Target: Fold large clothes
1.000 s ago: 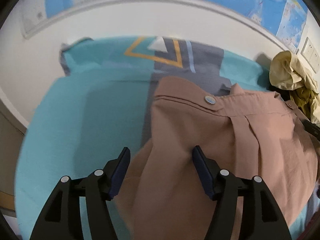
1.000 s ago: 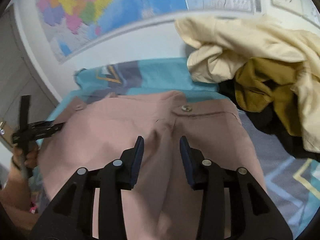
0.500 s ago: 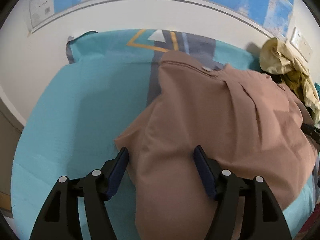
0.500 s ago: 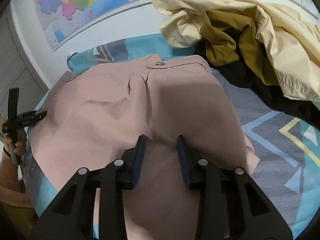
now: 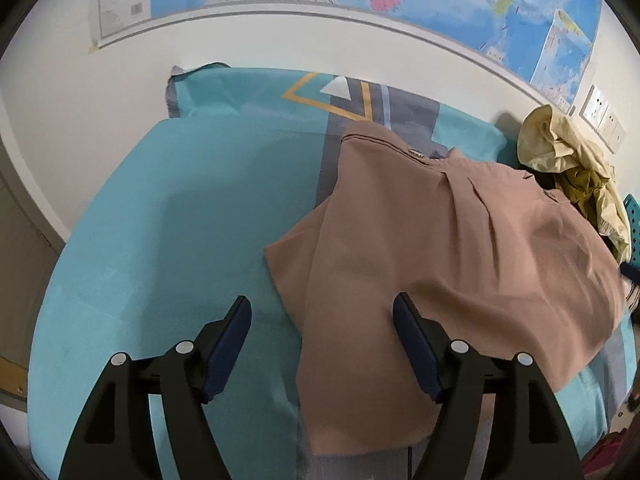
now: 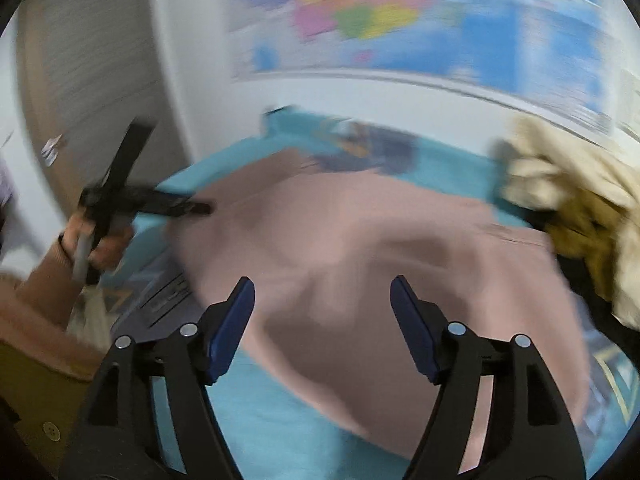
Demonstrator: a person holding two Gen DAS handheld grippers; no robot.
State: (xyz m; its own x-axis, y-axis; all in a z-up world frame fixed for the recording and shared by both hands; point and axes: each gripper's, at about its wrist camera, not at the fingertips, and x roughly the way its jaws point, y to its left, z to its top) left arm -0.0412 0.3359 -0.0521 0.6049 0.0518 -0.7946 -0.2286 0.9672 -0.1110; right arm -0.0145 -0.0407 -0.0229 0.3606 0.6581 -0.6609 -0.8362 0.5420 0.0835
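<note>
A large tan-pink garment (image 5: 452, 248) lies loosely folded on the teal bed cover (image 5: 168, 216). My left gripper (image 5: 322, 320) is open, and the garment's near-left edge lies between its fingers without being clamped. In the blurred right wrist view the same garment (image 6: 360, 248) spreads across the bed. My right gripper (image 6: 322, 304) is open and empty above its near edge. The left gripper (image 6: 192, 208) shows there at the garment's left edge, held by a hand.
A heap of cream and mustard clothes (image 5: 572, 176) lies at the far right of the bed and also shows in the right wrist view (image 6: 572, 208). A wall with maps (image 5: 360, 12) runs behind the bed. A grey cabinet (image 6: 92, 80) stands at left.
My right gripper has opened, let go of the garment and pulled back with a fast swing. My left gripper stays open and has drawn back; the garment has settled flatter on the bed.
</note>
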